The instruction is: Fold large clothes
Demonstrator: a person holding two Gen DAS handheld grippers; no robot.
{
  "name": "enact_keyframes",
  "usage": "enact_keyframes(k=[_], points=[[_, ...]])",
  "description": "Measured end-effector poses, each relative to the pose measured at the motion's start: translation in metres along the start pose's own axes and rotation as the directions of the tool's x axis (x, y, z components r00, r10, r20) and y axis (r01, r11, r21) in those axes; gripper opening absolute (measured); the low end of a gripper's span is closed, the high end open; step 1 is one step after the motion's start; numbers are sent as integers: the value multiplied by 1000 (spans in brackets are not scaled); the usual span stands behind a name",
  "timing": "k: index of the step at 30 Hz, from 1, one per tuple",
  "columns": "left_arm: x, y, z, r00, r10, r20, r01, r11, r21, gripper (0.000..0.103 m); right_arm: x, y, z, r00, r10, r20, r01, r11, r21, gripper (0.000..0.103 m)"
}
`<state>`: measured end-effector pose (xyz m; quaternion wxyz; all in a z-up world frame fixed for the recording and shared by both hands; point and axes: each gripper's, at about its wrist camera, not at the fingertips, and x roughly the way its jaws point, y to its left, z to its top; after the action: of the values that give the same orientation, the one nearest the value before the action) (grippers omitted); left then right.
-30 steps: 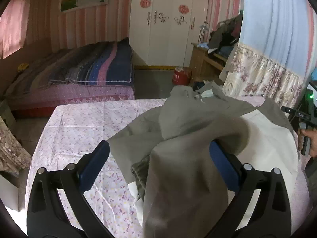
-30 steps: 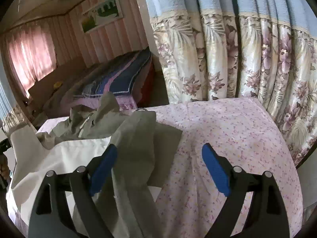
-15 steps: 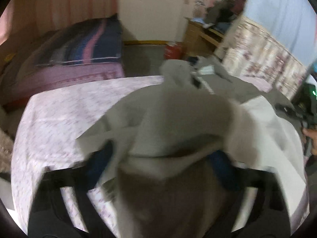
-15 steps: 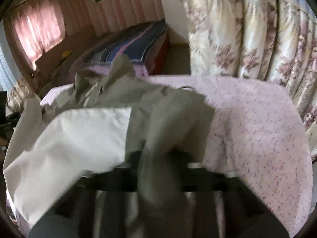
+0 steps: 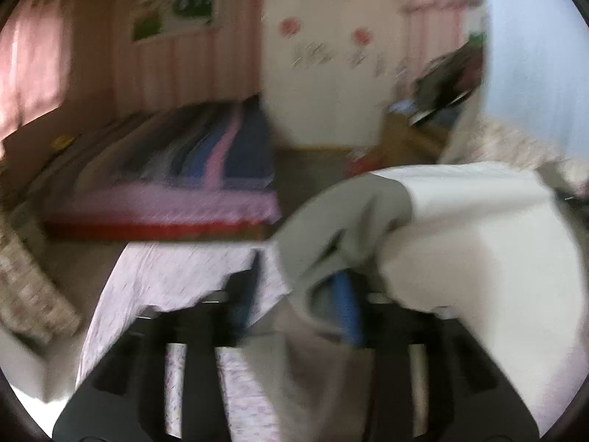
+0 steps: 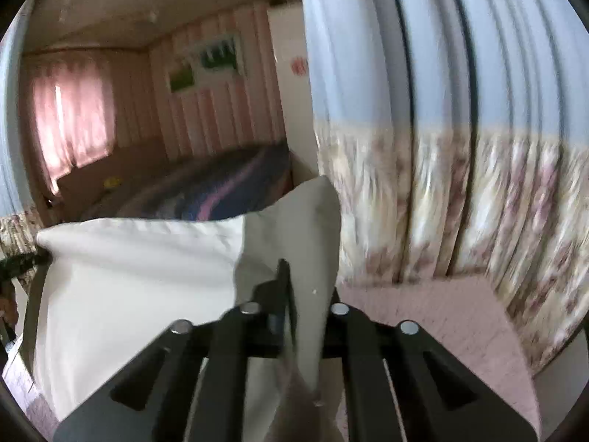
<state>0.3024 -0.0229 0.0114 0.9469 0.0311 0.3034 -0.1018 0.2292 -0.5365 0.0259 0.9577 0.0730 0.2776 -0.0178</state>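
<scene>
A: What does the left gripper [image 5: 298, 294] have between its jaws?

B: A fold of the garment [image 5: 460, 250]. The jaws are drawn narrow on the grey-green cloth at the lower centre of the left wrist view, with one blue pad [image 5: 348, 309] showing under the fabric. That view is badly blurred, so the exact line of the pinch is hard to read.

A: And the right gripper [image 6: 294, 316]?

B: Its jaws are pressed together on a grey-green edge of the same garment [image 6: 140, 276], at the lower centre of the right wrist view. The cloth rises to a peak just above the jaws.

A: Where does the garment sit in each frame?

B: In the left wrist view it fills the right half, its pale cream lining facing the camera and the grey-green side bunched at the centre. In the right wrist view the cream lining spreads over the lower left, stretched as a sheet up off the counter [image 6: 441, 316], whose pink floral cloth shows at the lower right.

A: What lies behind?

B: A bed [image 5: 191, 169] with a striped blue and pink cover in the left middle of the left wrist view, a white wardrobe [image 5: 324, 73] at the upper centre, and a blue and floral curtain [image 6: 460, 147] across the right of the right wrist view
</scene>
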Motion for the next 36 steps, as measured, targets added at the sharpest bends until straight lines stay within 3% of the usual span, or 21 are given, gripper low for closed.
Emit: enact_keyframes(k=[1, 2, 3, 5, 7, 12, 15, 18, 20, 25, 26, 27, 28, 29, 30, 32, 34, 36], points=[[19, 4, -8, 998, 39, -46, -39, 999, 0, 74, 19, -2, -7, 997, -36, -73, 37, 999, 3, 39], [43, 11, -20, 990, 87, -112, -89, 996, -16, 87, 34, -5, -14, 989, -78, -126, 80, 997, 9, 50], [55, 17, -28, 981, 113, -154, -119, 992, -29, 92, 45, -10, -23, 979, -105, -173, 111, 994, 23, 61], [65, 27, -40, 973, 113, -201, -128, 990, -61, 96, 44, -14, -27, 979, -86, -187, 94, 995, 38, 61], [57, 33, -40, 977, 106, -185, -122, 990, -76, 100, 27, -13, -24, 984, -96, -149, 99, 995, 19, 78], [38, 44, -15, 980, 9, -198, -26, 996, -83, 100, -3, -2, -2, 992, -83, -91, 79, 996, -51, 91], [42, 57, -4, 976, -17, -216, -20, 986, -167, 100, 16, -9, 5, 987, -67, -144, 62, 997, -40, 92], [73, 61, -4, 948, -109, -298, 33, 968, -250, 100, 40, -17, 0, 977, -36, -211, 39, 999, 12, 92], [85, 59, -5, 939, -139, -315, 54, 963, -266, 100, 53, -19, -3, 972, -17, -235, 26, 999, 38, 92], [115, 41, -10, 913, -164, -374, 66, 963, -261, 100, 82, -21, -8, 953, 53, -298, -23, 995, 101, 92], [119, 37, -12, 910, -167, -379, 70, 964, -257, 98, 87, -19, -10, 946, 77, -314, -45, 993, 109, 90], [122, 33, -15, 909, -182, -375, 88, 963, -254, 94, 92, -17, -13, 938, 108, -329, -74, 991, 114, 76], [124, 28, -17, 905, -206, -373, 115, 961, -252, 75, 97, -12, -15, 927, 110, -359, -80, 992, 98, 37], [125, 22, -19, 896, -229, -380, 145, 960, -238, 42, 97, -8, -16, 925, 95, -368, -73, 995, 75, 22], [125, 18, -20, 895, -225, -385, 152, 965, -212, 25, 94, -4, -15, 930, 90, -356, -75, 996, 54, 13], [113, 4, -15, 927, -145, -347, 117, 988, -101, 11, 75, 5, -5, 955, 73, -288, -73, 997, 8, 9], [81, 3, 3, 969, -142, -204, 126, 988, -89, 9, 45, 10, 12, 981, 87, -173, -90, 996, -7, 8], [46, 4, 21, 986, -157, -48, 153, 985, -80, 9, 18, 16, 27, 994, 79, -71, -82, 996, -33, 8]])
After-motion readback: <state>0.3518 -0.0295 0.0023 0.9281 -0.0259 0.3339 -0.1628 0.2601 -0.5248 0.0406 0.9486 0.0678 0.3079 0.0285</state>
